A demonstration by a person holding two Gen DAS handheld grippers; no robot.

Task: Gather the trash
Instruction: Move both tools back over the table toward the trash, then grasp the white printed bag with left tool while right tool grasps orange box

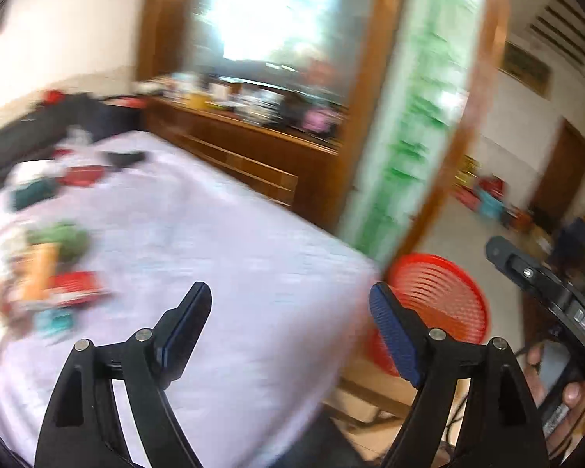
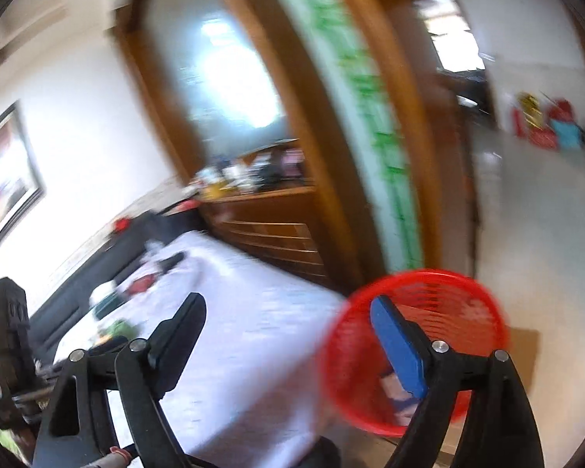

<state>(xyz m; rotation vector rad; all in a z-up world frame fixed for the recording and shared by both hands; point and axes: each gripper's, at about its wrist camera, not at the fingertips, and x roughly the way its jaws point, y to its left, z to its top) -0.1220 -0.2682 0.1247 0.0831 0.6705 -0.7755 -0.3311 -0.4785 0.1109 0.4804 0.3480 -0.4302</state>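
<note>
Both views are blurred: the left gripper point(image 1: 288, 306) and the right gripper point(image 2: 288, 314) are each spread wide and hold nothing, over a table point(image 1: 222, 241) with a white cloth. The trash point(image 1: 54, 269), a heap of coloured wrappers too smeared to tell apart, lies at the table's left side. A red basket point(image 2: 421, 347) stands on the floor just beside the table's right corner.

Blurred, colourful trash point(image 1: 46, 273) lies scattered along the left edge of the white-clothed table point(image 1: 214, 241); a red bin point(image 2: 417, 347) stands off its right corner.
</note>
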